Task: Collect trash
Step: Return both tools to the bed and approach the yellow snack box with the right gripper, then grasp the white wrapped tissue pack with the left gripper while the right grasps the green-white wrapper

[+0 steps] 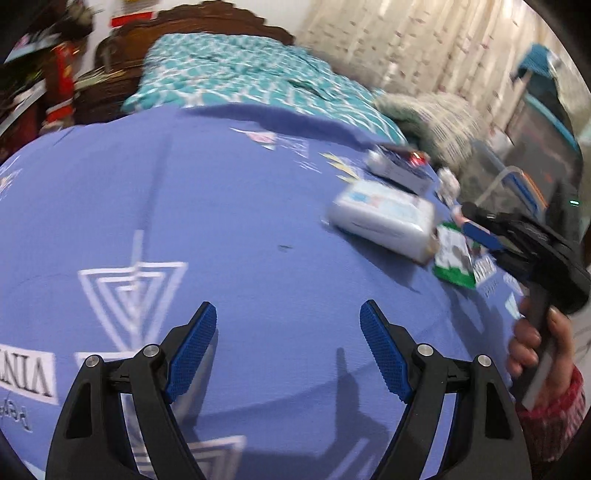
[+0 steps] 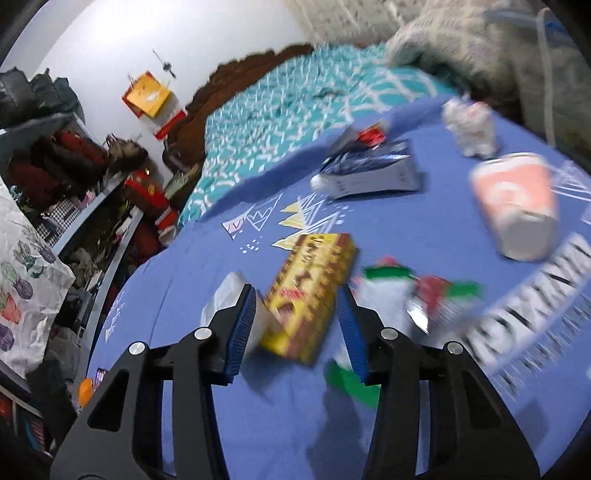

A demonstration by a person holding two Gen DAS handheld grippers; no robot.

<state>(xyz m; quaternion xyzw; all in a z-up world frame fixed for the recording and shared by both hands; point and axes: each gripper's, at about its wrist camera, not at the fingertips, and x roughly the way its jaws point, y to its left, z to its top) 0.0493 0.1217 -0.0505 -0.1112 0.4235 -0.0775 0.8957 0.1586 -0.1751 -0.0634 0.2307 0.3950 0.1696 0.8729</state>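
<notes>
In the right wrist view a yellow box with red print [image 2: 317,266] lies on the blue bedsheet [image 2: 258,406]. My right gripper [image 2: 295,290] straddles it, one pad on each side with narrow gaps, so it is open. Blur hides any contact. A white scrap [image 2: 225,295] sits by its left finger, and a green, white and red wrapper [image 2: 395,291] lies just right. My left gripper [image 1: 288,306] hovers wide open over bare sheet [image 1: 258,221] with nothing between its fingers. From there my right gripper [image 1: 469,218] shows at the far right, held by a hand [image 1: 535,350].
More litter lies on the sheet: a white pack [image 1: 384,218], a dark blue box [image 2: 369,170], a crumpled tissue [image 2: 469,125], an orange and white cup [image 2: 517,206]. A teal quilt [image 1: 240,74] and a wooden headboard [image 1: 207,18] lie beyond. Cluttered shelves [image 2: 74,177] stand left.
</notes>
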